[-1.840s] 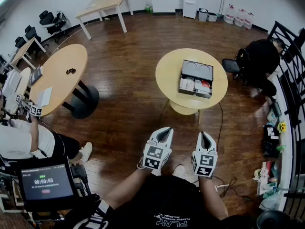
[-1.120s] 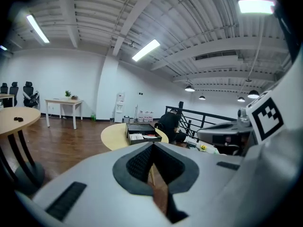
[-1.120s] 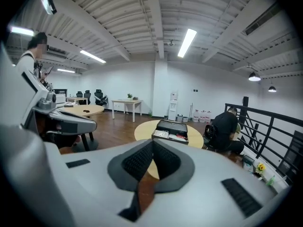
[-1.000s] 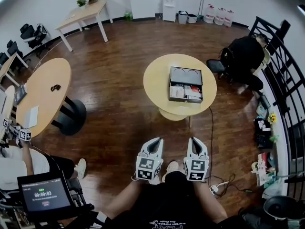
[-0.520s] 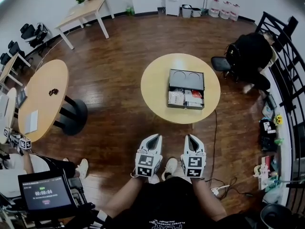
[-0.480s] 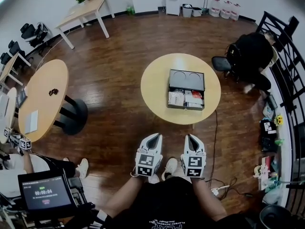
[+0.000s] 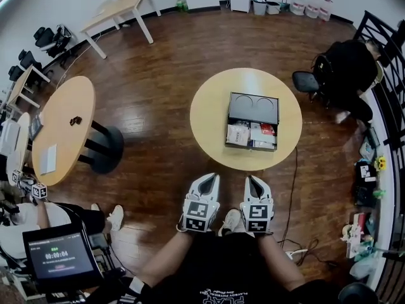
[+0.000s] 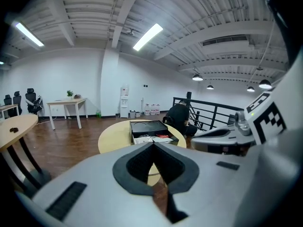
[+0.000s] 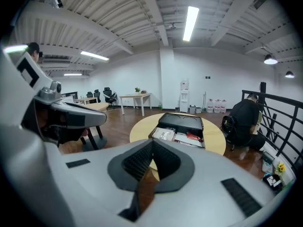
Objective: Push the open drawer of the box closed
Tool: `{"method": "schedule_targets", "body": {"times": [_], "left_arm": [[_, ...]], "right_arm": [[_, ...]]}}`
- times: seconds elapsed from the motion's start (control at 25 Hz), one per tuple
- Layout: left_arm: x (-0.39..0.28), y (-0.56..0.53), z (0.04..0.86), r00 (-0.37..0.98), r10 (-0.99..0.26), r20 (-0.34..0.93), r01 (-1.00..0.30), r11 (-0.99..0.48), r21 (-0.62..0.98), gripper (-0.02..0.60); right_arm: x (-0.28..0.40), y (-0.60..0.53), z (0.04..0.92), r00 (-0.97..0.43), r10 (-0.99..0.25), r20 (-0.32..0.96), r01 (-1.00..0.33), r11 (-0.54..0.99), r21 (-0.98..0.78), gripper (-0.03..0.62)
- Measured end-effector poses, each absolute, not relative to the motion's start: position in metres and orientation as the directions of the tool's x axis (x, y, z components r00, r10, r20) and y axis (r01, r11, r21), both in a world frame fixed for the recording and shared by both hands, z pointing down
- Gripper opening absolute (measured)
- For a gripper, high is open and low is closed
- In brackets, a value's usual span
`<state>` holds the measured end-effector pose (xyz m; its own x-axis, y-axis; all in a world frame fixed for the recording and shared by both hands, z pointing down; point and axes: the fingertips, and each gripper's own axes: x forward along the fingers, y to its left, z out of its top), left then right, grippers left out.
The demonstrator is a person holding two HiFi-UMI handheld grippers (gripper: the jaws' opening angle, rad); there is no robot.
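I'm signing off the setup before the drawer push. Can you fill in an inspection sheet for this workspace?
Surface: round wooden table, bare around the box.
Job's things: black box on the table, its drawer pulled open toward the person, with packets and papers inside.
Clutter: nothing seen on that table.
Grippers: left gripper and right gripper both shut and empty, side by side, short of the table.
Cables: one cable drops from the table's near right edge across the floor.
Surroundings: wooden floor, a second round table at left, a seated person in black beyond the table, a railing at right.
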<state>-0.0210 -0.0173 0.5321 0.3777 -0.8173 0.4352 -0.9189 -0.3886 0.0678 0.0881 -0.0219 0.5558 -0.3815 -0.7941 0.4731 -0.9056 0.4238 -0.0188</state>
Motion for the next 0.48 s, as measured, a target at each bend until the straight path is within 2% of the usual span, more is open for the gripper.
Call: {"method": "schedule_targets", "body": {"times": [0.16, 0.48], "left_arm": [[-0.014, -0.026, 0.53, 0.367, -0.82, 0.439, -0.915, -0.404, 0.011, -0.003], [-0.005, -0.027, 0.523, 0.387, -0.815, 0.431, -0.907, -0.421, 0.019, -0.003]], "right_arm": [[0.087, -0.035, 0.554, -0.391, -0.792, 0.47, -0.902, 0.43, -0.027, 0.005], [0.098, -0.036, 0.561, -0.365, -0.793, 0.487, -0.915, 0.403, -0.031, 0.005]]}}
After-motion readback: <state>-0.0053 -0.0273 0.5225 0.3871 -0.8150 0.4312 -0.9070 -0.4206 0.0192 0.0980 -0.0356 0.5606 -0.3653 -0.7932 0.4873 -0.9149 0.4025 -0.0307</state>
